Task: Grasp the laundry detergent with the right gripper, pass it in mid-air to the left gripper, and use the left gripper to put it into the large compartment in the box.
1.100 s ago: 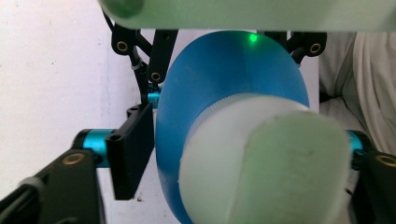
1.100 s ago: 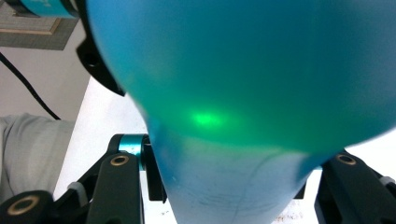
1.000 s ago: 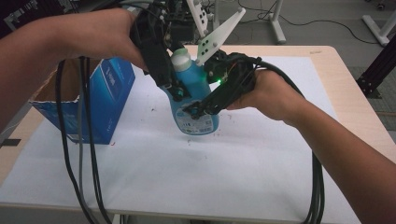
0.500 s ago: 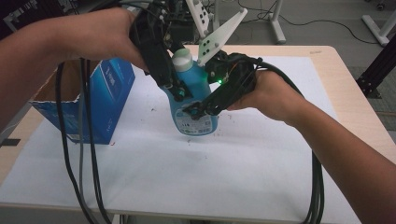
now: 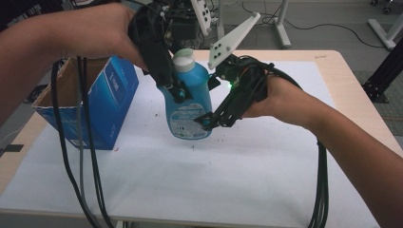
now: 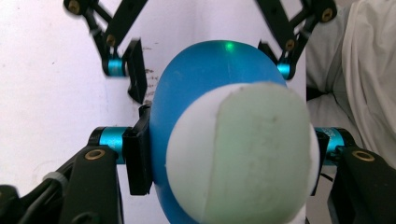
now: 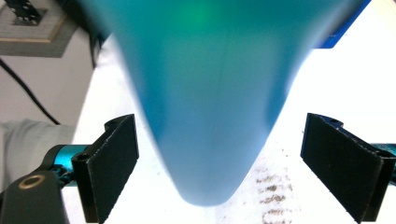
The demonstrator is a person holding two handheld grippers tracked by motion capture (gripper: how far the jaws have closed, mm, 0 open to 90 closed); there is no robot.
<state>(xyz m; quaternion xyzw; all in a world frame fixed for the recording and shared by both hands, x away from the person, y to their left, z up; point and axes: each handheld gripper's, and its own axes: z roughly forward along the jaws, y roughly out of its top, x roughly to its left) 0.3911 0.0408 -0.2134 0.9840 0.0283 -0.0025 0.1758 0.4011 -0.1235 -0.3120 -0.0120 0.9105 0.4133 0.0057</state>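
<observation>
High view: the counter (image 5: pixel 285 190), under a white sheet, carries an open blue cardboard box (image 5: pixel 102 109) at its left and, just right of that, a blue bottle (image 5: pixel 190 102) with a white cap (image 5: pixel 183 60), standing near the middle. The left gripper (image 5: pixel 179 93) comes down from above, clamped on the bottle's upper body below the cap. The right gripper (image 5: pixel 205 124) reaches in from the right at the bottle's lower half; its jaws have just been opening and now stand apart, the bottle between them untouched.
</observation>
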